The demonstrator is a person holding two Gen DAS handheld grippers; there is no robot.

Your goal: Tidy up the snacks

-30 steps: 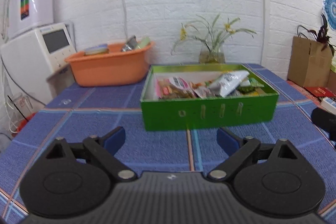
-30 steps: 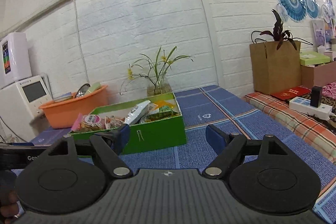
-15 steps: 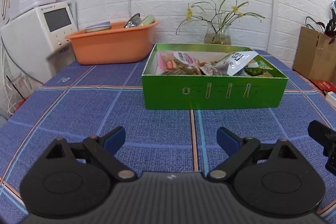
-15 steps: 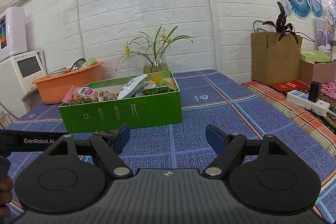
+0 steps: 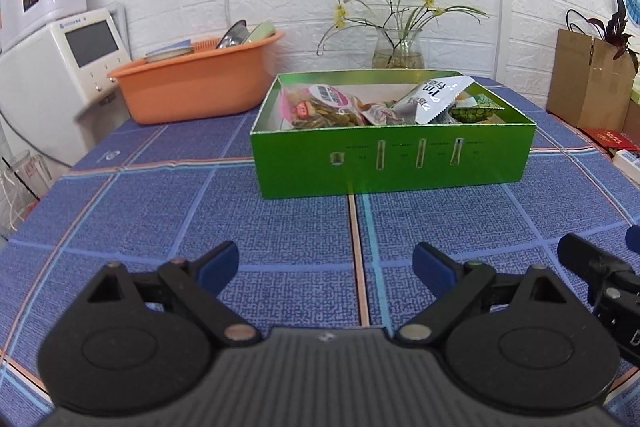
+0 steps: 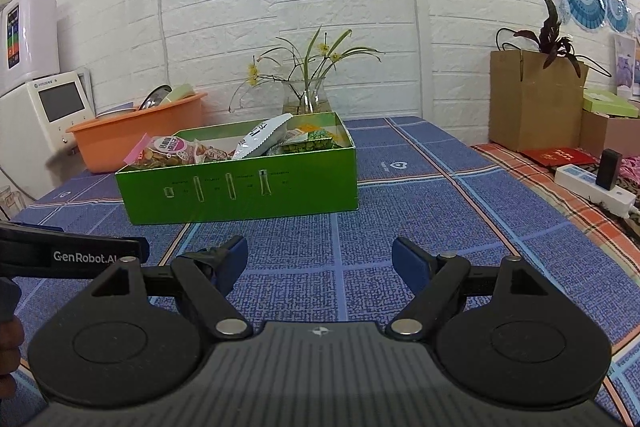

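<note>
Snack packs in green box, both grippers wide and empty.

Left gripper [image 5: 325, 267] & right gripper [image 6: 319, 262]: jaws spread wide, nothing held, low over the counter [image 5: 280, 227] on the near side of the green box [image 5: 394, 163]. All visible snacks [image 5: 324, 107] lie piled inside it, silver pack [image 5: 436, 99] propped on top. Fits sorted-away or abt to be unpacked. Readable: "GenRobot.AI" on left gripper's side [image 6: 86, 257]; pack print too small.
</note>
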